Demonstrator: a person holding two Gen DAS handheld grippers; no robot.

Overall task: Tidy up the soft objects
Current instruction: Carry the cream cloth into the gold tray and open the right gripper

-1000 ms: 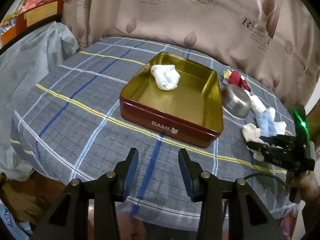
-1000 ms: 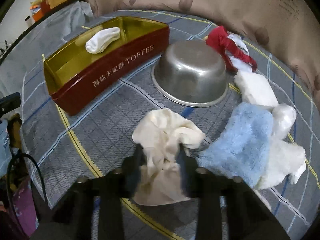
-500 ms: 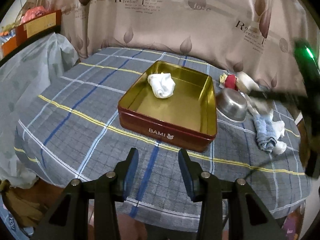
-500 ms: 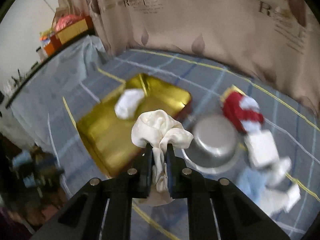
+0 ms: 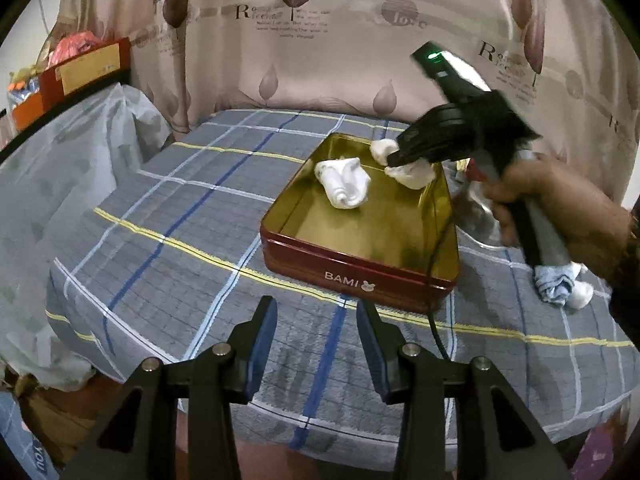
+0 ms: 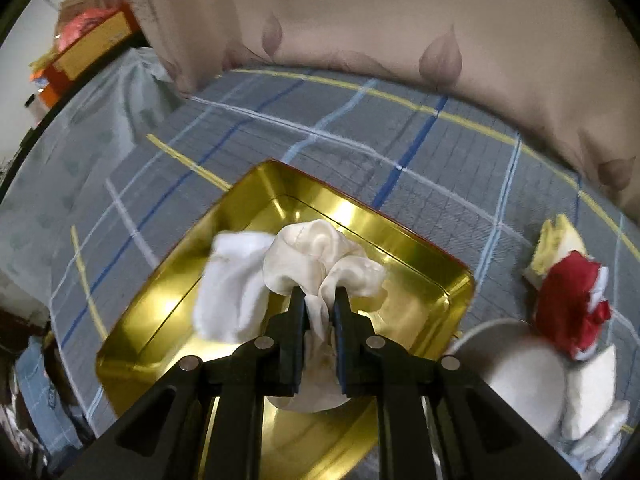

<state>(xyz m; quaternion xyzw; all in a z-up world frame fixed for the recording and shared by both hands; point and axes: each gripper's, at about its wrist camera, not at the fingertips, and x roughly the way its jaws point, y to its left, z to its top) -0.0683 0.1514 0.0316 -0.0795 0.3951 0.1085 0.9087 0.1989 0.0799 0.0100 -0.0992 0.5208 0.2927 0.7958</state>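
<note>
My right gripper (image 6: pixel 319 298) is shut on a cream cloth (image 6: pixel 320 256) and holds it over the far end of the gold-lined red tin (image 6: pixel 160 320). In the left wrist view the right gripper (image 5: pixel 394 160) hangs over the tin (image 5: pixel 352 276) with the cream cloth (image 5: pixel 412 174) in it. A rolled white cloth (image 5: pixel 342 182) lies inside the tin, also shown in the right wrist view (image 6: pixel 228 284). My left gripper (image 5: pixel 316 330) is open and empty, above the bed's near edge in front of the tin.
A steel bowl (image 6: pixel 516 372) sits right of the tin, mostly hidden by the hand in the left wrist view. A red cloth (image 6: pixel 572 304), a yellow piece (image 6: pixel 554 248) and white cloths (image 6: pixel 588 392) lie beyond it. A blue cloth (image 5: pixel 554 284) lies at right. A curtain (image 5: pixel 320 40) stands behind.
My right gripper lifted the cream cloth off the bed and carried it left over the tin. My left gripper stayed open and drew back slightly.
</note>
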